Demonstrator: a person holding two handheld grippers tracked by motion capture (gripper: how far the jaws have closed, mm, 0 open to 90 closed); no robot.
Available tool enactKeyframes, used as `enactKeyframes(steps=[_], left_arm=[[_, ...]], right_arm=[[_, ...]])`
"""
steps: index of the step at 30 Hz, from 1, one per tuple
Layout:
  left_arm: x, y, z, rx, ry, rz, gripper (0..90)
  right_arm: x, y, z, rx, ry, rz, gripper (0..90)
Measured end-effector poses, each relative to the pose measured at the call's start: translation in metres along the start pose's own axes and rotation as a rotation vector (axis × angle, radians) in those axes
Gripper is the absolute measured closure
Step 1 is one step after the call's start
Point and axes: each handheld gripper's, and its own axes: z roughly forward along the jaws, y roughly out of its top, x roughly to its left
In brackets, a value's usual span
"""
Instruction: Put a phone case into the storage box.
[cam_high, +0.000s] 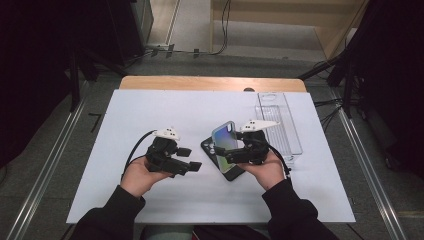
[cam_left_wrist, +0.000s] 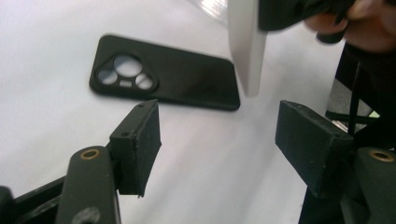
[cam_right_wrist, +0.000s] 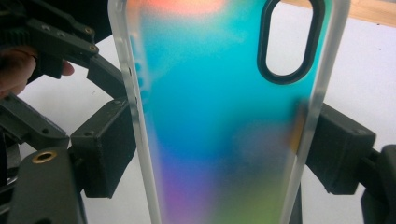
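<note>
Close to the person, two hands come up from the bottom of the high view. The left tool (cam_high: 192, 165) is near the middle of the white bench (cam_high: 125, 120). Its two black jaws stand apart and nothing is between them. In the left tool view the bare bench shows in the gap.

The right tool (cam_high: 226, 156) is just beside it. It grips a shiny rainbow phone case (cam_high: 224, 136) by its two long sides. In the right tool view the black pads (cam_right_wrist: 103, 144) press on the clear edges of the case. The case stands up on end, with its camera hole at the top.

Under the rainbow case lies a black phone case (cam_left_wrist: 187, 79), flat on the bench. It has a three-cornered camera patch with round holes. From the left tool it lies just ahead and a bit to the left, in that tool's own view. Its long side runs across the way the jaws point, not along it. So the left tool is the free one, and it is near the black case. I think it will have to turn or come down over the case to catch it by its long edges.

Farther back, on the right, sits a clear plastic tray (cam_high: 292, 127). Behind that is the wooden edge of the bench.
</note>
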Motion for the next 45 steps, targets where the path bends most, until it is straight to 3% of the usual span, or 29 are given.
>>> enactKeyframes(steps=[8, 24, 40, 45], left_arm=[[0.010, -0.018, -0.002, -0.017, -0.017, -0.024, 28.2], [0.020, -0.051, -0.005, 0.040, 0.001, -0.061, 27.8], [0.020, -0.066, -0.016, 0.047, 0.019, -0.067, 27.8], [0.024, -0.068, -0.016, 0.045, 0.053, -0.119, 27.8]], right_arm=[[-0.001, 0.000, 0.001, 0.013, 0.011, 0.003, 16.3], [-0.005, 0.001, -0.001, 0.028, 0.024, 0.004, 16.3], [-0.011, 0.004, -0.014, 0.020, 0.026, 0.010, 16.3], [-0.013, 0.007, -0.020, 0.007, 0.022, 0.016, 16.3]])
